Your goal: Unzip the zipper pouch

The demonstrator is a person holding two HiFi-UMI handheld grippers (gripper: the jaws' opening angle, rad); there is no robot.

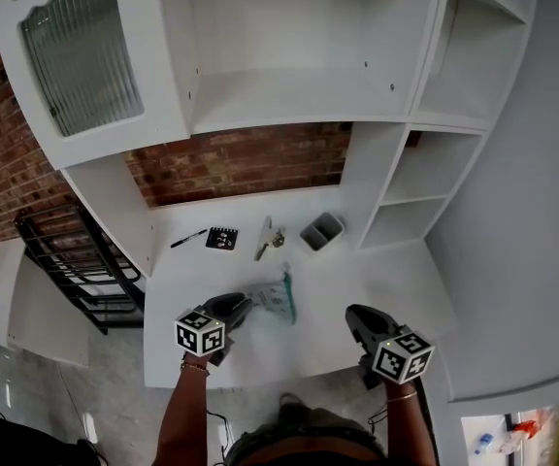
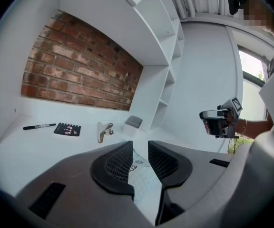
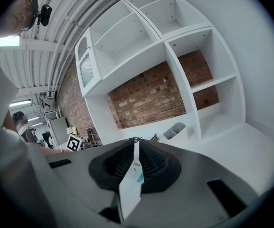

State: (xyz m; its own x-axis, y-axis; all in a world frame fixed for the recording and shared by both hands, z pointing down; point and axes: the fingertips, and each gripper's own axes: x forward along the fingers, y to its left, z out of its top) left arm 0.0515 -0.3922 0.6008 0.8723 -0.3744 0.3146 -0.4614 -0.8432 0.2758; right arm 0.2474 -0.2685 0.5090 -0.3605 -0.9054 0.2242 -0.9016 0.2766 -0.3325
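While my left claw (image 2: pixel 139 147) stands slightly apart at the end of the pouch (image 1: pixel 276 297) on the desk (image 1: pixel 260 357), my right claw (image 3: pixel 136 145) is closed, perhaps pinching a white sliver (image 3: pixel 129 186).

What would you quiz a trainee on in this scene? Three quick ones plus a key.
1. Multiple choice: which thing on the desk lies nearest the left gripper? A) the marker, B) the zipper pouch, C) the grey bin.
2. True or false: the jaws of the right gripper stand wide apart.
3. Short answer: what colour is the zip along the pouch's edge?

Key
1. B. In the head view the pouch lies right at that gripper's tips.
2. False. They are closed, with a thin white slip between them.
3. Teal.
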